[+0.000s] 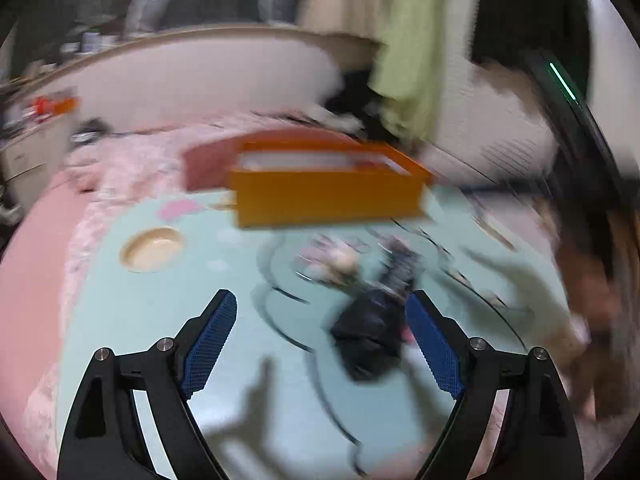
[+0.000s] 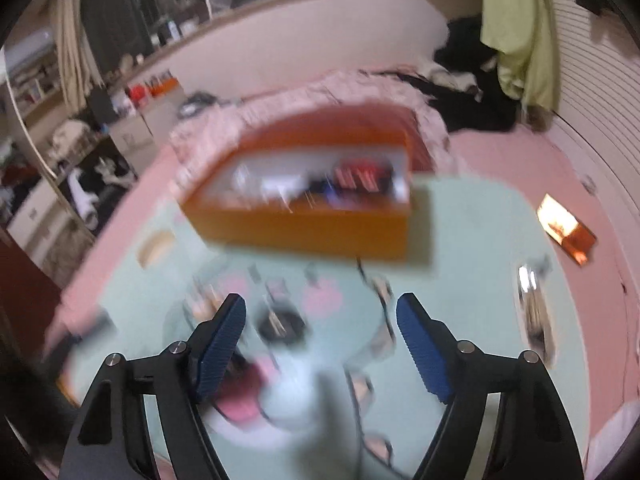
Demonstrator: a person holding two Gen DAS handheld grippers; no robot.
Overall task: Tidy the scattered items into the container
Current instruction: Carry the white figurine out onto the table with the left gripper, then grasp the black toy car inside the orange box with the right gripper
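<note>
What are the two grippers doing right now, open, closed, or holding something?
Left gripper: open, holding nothing; a blurred dark item lies on the mat near its right finger.
Right gripper: open, holding nothing.

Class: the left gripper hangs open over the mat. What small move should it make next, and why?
Probably ease the left gripper forward and down around the black bundle: it lies loose by the right-hand finger, jaws open, orange box waiting behind.

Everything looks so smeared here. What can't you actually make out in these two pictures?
- Left wrist view: dark item beside the left gripper, shape lost to motion blur.
- Right wrist view: contents of the orange box, smeared.
- Right wrist view: white and pink thing between the right gripper fingers, unidentifiable, blurred.
</note>
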